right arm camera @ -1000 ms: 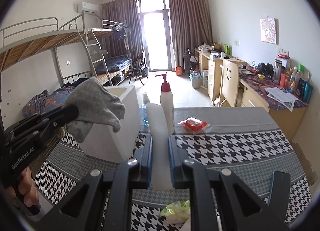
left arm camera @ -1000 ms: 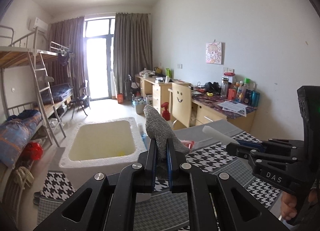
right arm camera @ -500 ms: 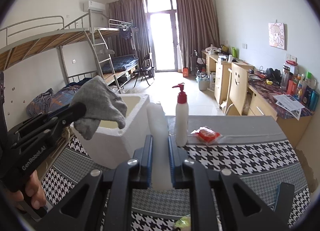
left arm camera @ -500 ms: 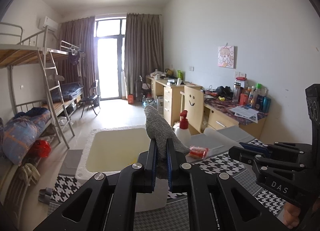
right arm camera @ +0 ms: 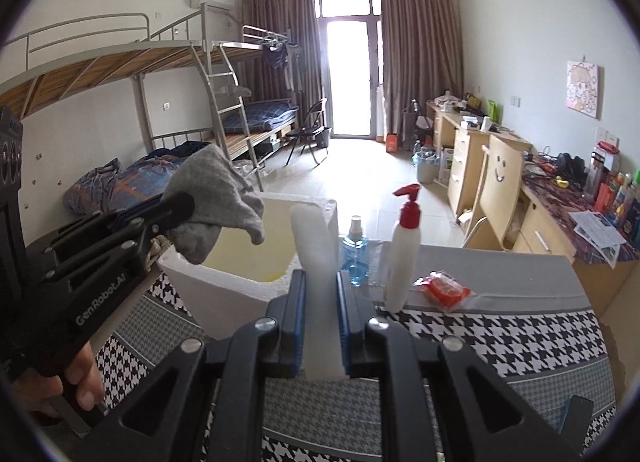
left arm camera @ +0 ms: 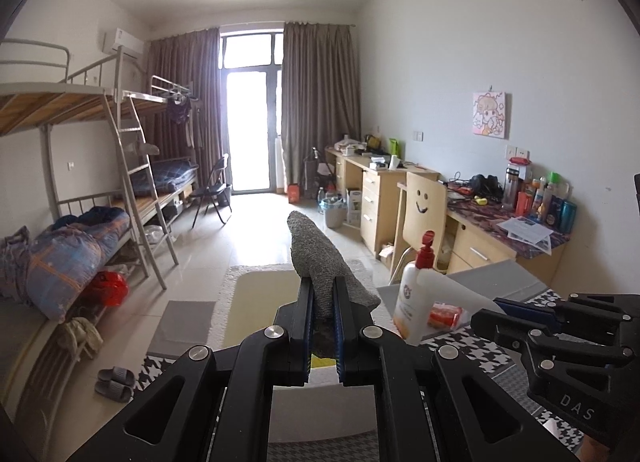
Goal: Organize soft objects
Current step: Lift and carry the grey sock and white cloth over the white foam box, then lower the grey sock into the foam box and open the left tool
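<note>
My left gripper is shut on a grey knitted sock, which sticks up between its fingers; in the right wrist view the sock hangs from the left gripper over the near rim of the white foam box. My right gripper is shut on a white foam piece held upright just right of the box; it also shows in the left wrist view. The box lies below and ahead of the left gripper.
On the houndstooth tablecloth stand a white pump bottle with a red top, a blue bottle and a red packet. Bunk beds are at the left, desks and a smiley chair at the right.
Both grippers have risen and moved left toward the foam box, each with its object held. The sock now hangs over the box's near rim and the pump bottle has shifted right.
</note>
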`<state>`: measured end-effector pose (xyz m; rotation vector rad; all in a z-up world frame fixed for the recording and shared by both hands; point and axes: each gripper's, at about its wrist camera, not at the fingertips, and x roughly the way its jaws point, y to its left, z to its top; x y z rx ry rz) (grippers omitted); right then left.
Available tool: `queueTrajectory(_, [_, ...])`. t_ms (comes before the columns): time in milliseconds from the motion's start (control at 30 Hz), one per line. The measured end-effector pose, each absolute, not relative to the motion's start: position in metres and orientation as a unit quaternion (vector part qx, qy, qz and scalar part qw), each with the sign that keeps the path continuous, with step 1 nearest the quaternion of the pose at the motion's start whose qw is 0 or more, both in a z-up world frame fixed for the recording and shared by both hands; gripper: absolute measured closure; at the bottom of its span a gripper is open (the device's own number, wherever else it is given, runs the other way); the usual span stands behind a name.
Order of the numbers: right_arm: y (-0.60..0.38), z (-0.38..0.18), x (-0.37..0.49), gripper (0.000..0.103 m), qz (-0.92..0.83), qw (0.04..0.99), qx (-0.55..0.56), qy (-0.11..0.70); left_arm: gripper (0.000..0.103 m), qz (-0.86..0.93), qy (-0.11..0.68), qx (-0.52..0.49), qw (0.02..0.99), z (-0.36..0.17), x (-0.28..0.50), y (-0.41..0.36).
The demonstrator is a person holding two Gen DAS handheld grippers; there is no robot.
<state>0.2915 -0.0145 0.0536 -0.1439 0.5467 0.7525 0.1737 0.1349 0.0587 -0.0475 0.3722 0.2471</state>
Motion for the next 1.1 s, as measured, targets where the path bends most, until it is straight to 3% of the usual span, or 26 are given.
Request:
queueTrajectory(833, [0.033, 0.048, 0.312, 0.085, 0.366, 0.878, -0.102, 0.290, 0.093, 0.157, 0.241, -0.045, 0.957, 0.029, 0.211, 0.187])
queueTrajectory(933, [0.035, 0.049, 0.312, 0.085, 0.366, 0.878, -0.104, 0.290, 0.079, 0.157, 0.245, -0.044, 0.956, 0.029, 0.213, 0.191])
queueTrajectory(1000, [0.036, 0.049, 0.312, 0.085, 0.366, 0.878, -0.103, 0.290, 0.042, 0.163, 0.247, -0.044, 0.954, 0.029, 0.211, 0.194])
queueTrajectory(1100, [0.038, 0.049, 0.314, 0.085, 0.366, 0.878, -0.105, 0.291, 0.022, 0.174, 0.228, -0.049, 0.957, 0.033, 0.202, 0.197])
